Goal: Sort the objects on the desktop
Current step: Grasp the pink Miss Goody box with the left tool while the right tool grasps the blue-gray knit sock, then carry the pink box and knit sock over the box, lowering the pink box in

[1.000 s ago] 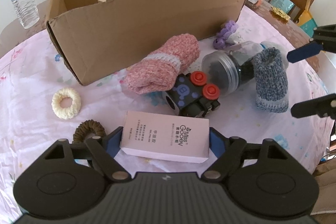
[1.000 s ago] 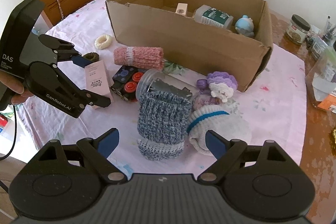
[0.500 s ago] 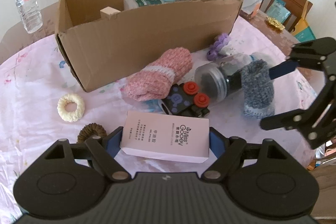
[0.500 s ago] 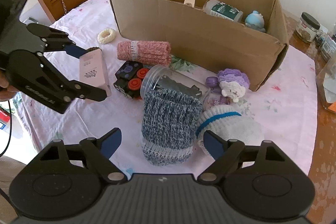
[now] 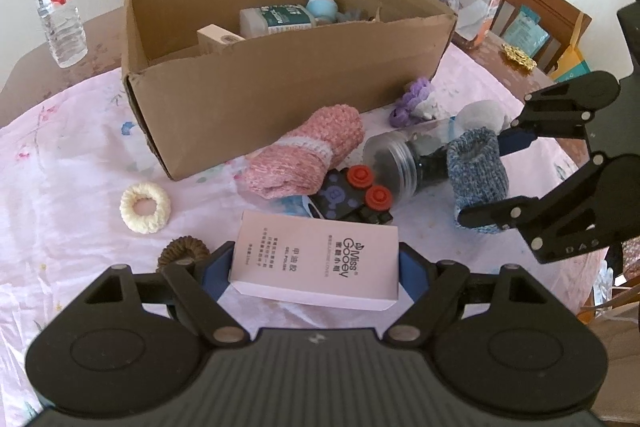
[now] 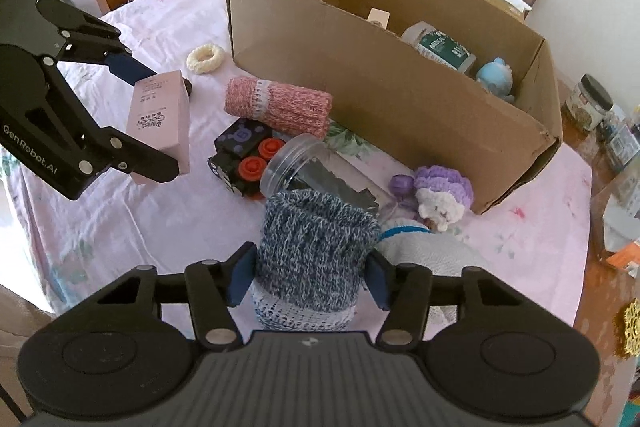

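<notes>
My left gripper point(image 5: 316, 267) is shut on a pale pink carton point(image 5: 320, 259) with printed text, held off the tablecloth; in the right wrist view the carton point(image 6: 162, 115) hangs left of the clutter. My right gripper point(image 6: 308, 277) is closing its jaws on a blue-grey knitted sock point(image 6: 312, 251), and both blue pads touch its sides. From the left wrist view that sock point(image 5: 476, 167) stands between the right gripper's fingers point(image 5: 516, 141). An open cardboard box point(image 5: 280, 83) behind the clutter holds a bottle, a small carton and a blue figure.
A pink knit roll point(image 5: 304, 155), a black toy with red knobs point(image 5: 352, 195), a clear jar point(image 5: 396, 163), a purple crochet toy point(image 6: 442, 195) and a white sock point(image 6: 424, 251) lie in front of the box. Two scrunchies point(image 5: 145, 207) lie left. A water bottle point(image 5: 58, 11) stands far left.
The right gripper's jaws came together from wide apart onto the blue-grey sock. The left gripper rose a little with the pink carton, so more of the box's inside shows.
</notes>
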A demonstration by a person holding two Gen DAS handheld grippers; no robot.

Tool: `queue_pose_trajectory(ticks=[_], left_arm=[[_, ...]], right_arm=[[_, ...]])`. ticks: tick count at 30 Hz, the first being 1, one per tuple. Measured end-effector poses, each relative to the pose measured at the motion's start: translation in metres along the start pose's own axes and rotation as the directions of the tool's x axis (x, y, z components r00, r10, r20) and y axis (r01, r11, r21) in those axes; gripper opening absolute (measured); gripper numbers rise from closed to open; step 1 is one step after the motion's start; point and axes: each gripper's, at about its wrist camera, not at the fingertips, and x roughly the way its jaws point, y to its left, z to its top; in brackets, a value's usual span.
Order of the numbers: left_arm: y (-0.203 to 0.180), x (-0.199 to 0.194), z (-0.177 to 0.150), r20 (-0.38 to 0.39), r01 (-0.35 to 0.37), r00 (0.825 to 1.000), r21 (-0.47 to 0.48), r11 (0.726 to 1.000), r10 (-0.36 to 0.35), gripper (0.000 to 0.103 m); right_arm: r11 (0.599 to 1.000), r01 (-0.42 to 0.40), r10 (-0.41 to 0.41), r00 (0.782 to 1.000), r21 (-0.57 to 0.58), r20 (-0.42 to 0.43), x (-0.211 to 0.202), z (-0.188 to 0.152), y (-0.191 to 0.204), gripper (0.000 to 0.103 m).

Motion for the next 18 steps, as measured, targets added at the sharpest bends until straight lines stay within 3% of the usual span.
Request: queue_pose_trajectory(ticks=[10,18], left_arm=[[-0.003,-0.014,0.01,0.009,-0.01,1.0,0.031,0.999,0.009,0.082],[-0.008,-0.036,0.032,0.057,-0.008,0.998,0.066,0.998,0.004,0.082]], right_arm=[[1.0,-0.017,0.016,0.999,-0.014,-0.031,-0.015,-0.001,-0.011,0.059],[0.999,-0.013,0.013,1.0,-0.032,0.0,-0.039,0.013,-0.027,0.059]])
